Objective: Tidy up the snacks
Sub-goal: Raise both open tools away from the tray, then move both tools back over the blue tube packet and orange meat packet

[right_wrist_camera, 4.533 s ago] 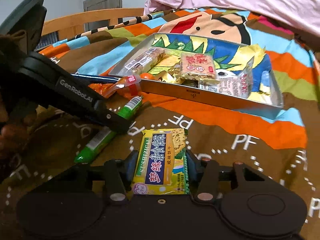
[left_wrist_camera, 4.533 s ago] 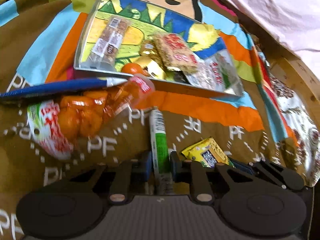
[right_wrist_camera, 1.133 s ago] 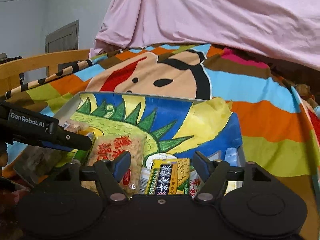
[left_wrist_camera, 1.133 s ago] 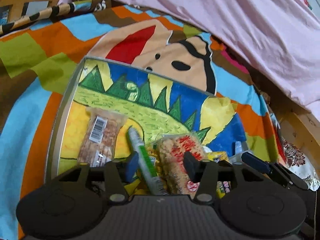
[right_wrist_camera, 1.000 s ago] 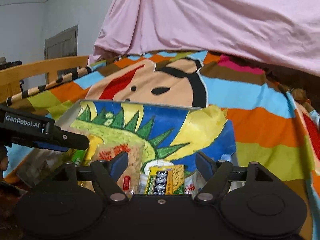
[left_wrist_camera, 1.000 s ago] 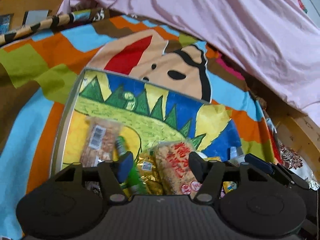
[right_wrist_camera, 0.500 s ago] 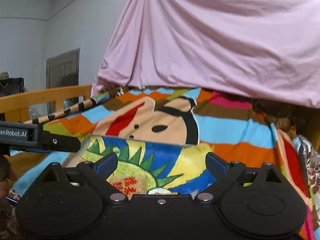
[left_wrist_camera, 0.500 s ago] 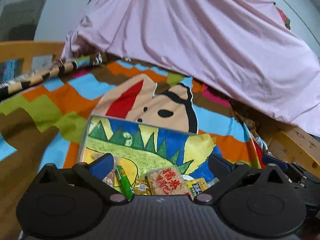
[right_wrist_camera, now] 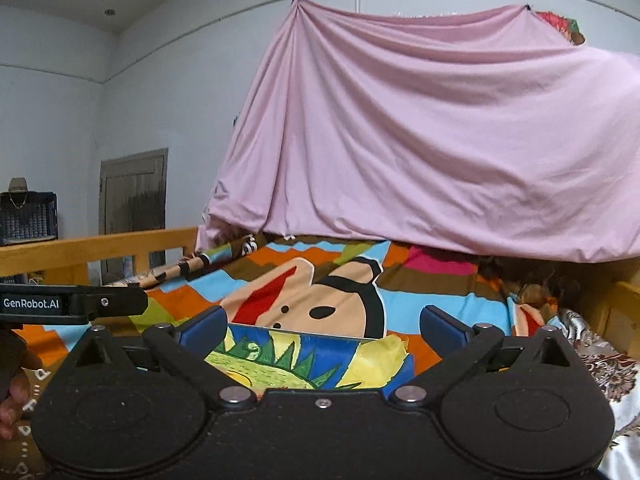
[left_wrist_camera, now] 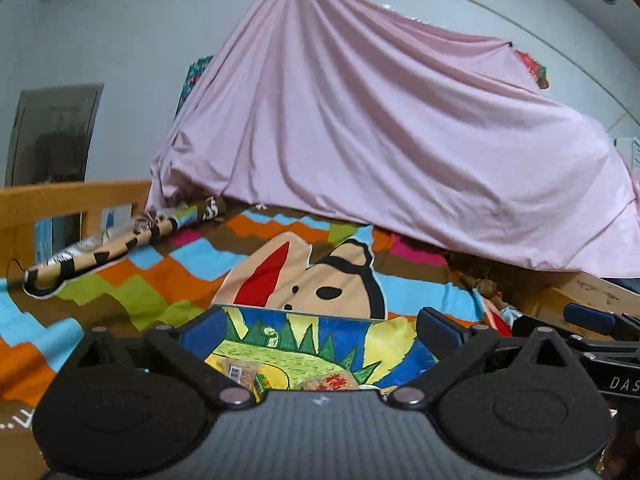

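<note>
The shallow tray [left_wrist_camera: 296, 314] with a painted dinosaur bottom lies on the bed, low in both wrist views. In the left wrist view a barcoded nut bar [left_wrist_camera: 240, 374], a green tube [left_wrist_camera: 260, 381] and a red-printed cracker pack [left_wrist_camera: 332, 382] peek over my gripper body inside the tray. My left gripper [left_wrist_camera: 320, 328] hangs above the tray's near side, open wide and holding nothing. My right gripper [right_wrist_camera: 322, 326] is beside it, its jaws still opening with nothing between them; the tray [right_wrist_camera: 304, 334] shows behind. The yellow biscuit pack is hidden.
A colourful cartoon blanket [left_wrist_camera: 304, 280] covers the bed. A pink sheet [right_wrist_camera: 420, 140] hangs behind. Wooden bed rails [right_wrist_camera: 100, 246] run on the left and right. A striped roll [left_wrist_camera: 100, 256] lies at the back left. A hand [right_wrist_camera: 10, 400] shows at the left edge.
Both grippers let go of the green tube and the yellow biscuit pack in the tray, spread wide, then rose and tilted up. The tray has dropped to the bottom of both views.
</note>
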The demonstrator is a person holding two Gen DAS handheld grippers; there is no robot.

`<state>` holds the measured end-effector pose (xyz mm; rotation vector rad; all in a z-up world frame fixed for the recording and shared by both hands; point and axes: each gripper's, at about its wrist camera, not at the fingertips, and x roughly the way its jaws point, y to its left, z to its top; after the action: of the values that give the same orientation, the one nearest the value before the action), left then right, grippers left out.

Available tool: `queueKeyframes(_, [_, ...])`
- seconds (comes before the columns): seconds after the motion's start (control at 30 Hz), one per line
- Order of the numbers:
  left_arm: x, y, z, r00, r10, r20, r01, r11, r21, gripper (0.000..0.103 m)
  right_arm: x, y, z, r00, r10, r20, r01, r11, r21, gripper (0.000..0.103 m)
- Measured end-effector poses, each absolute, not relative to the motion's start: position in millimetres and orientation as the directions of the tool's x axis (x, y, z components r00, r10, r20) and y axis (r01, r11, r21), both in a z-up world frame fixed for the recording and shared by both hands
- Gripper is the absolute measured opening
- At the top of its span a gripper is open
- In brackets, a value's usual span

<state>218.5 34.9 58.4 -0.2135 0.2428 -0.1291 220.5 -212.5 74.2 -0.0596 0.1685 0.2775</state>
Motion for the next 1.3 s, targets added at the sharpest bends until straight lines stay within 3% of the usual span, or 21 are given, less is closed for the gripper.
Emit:
queueKeyframes(0.7, [116.2,19.4,40.1,0.938,-0.137,-0.317,0.09,0.983,-0.16,0.103,96.4,-238.4,78.4,0.959,0.22,-0.179,-0.233,0.971,-0.055,0.102])
queueKeyframes(1.3, [61.1,36.4,5.2,0.909,-0.077,-0.409,0.025,0.991,-0.131,0.103,46.4,-241.6,41.8,0.931,0.202,-0.305,-0.225,0.973,-0.043,0.102])
